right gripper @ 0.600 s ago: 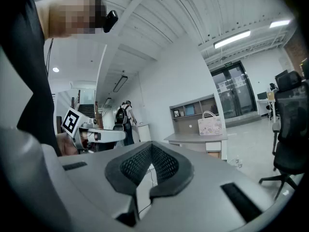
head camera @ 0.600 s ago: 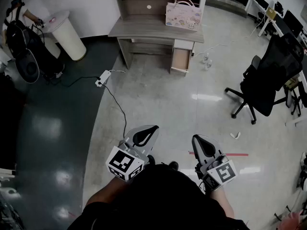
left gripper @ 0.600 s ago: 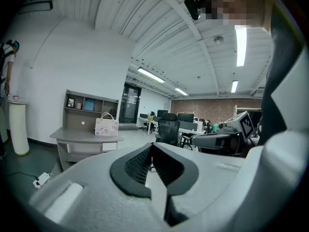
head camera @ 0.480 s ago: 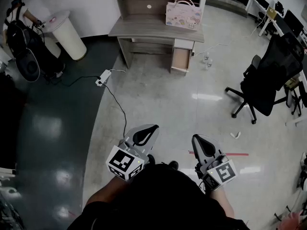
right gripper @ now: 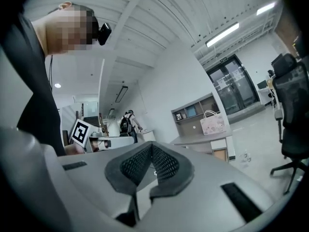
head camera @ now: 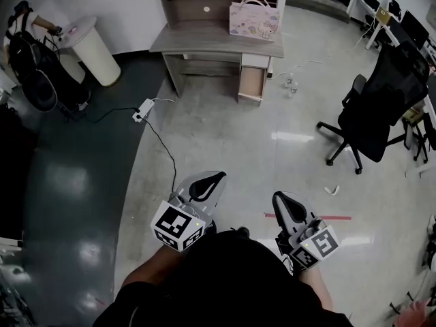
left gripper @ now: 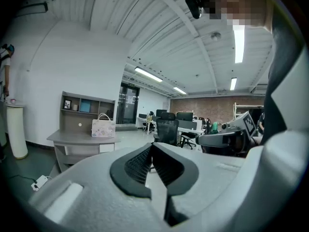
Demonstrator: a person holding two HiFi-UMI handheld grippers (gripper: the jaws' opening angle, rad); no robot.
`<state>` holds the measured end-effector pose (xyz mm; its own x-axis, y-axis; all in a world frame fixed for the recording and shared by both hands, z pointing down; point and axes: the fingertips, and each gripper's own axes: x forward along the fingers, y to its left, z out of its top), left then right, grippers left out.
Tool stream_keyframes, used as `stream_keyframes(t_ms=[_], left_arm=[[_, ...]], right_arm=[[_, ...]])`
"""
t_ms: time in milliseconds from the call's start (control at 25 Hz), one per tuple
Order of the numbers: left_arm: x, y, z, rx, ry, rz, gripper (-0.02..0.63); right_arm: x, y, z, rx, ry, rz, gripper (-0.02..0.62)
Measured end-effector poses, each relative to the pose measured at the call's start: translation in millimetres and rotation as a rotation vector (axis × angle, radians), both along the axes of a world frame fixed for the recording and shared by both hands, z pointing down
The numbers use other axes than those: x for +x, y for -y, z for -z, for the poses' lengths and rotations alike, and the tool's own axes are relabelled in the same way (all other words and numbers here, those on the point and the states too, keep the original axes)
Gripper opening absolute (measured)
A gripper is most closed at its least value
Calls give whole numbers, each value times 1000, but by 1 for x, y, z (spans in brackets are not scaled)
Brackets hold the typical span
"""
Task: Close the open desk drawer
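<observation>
Desk drawer (head camera: 253, 82) still open, now higher in view, left hand-held gripper (head camera: 218, 176) and right hand-held gripper (head camera: 278, 198) closed, empty

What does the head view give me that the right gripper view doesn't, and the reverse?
Only the head view: the white power strip and the red tape line on the floor. Only the right gripper view: the white ceiling and its strip light. Both: the grey wooden desk, its open drawer, and the pink handbag on top.

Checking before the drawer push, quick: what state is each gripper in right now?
Left gripper: closed, holding nothing.
Right gripper: closed, holding nothing.
</observation>
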<state>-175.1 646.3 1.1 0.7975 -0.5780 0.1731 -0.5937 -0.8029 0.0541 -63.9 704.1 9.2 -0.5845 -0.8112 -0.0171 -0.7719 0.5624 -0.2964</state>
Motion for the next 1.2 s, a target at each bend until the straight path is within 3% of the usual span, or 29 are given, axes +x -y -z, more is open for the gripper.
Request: stream_keyframes(t_ms=[320, 560, 800, 1200], left_arm=[[29, 15, 0, 23, -3, 5, 8], [32, 62, -9, 14, -11, 39, 8], [35, 149, -20, 18, -18, 63, 8], [28, 328, -16, 23, 1, 63, 8]], right_arm=[[35, 4, -5, -9, -22, -7, 14], [38, 46, -14, -29, -33, 21, 15], [50, 130, -24, -48, -34, 15, 15], [61, 321, -17, -57, -54, -19, 15]])
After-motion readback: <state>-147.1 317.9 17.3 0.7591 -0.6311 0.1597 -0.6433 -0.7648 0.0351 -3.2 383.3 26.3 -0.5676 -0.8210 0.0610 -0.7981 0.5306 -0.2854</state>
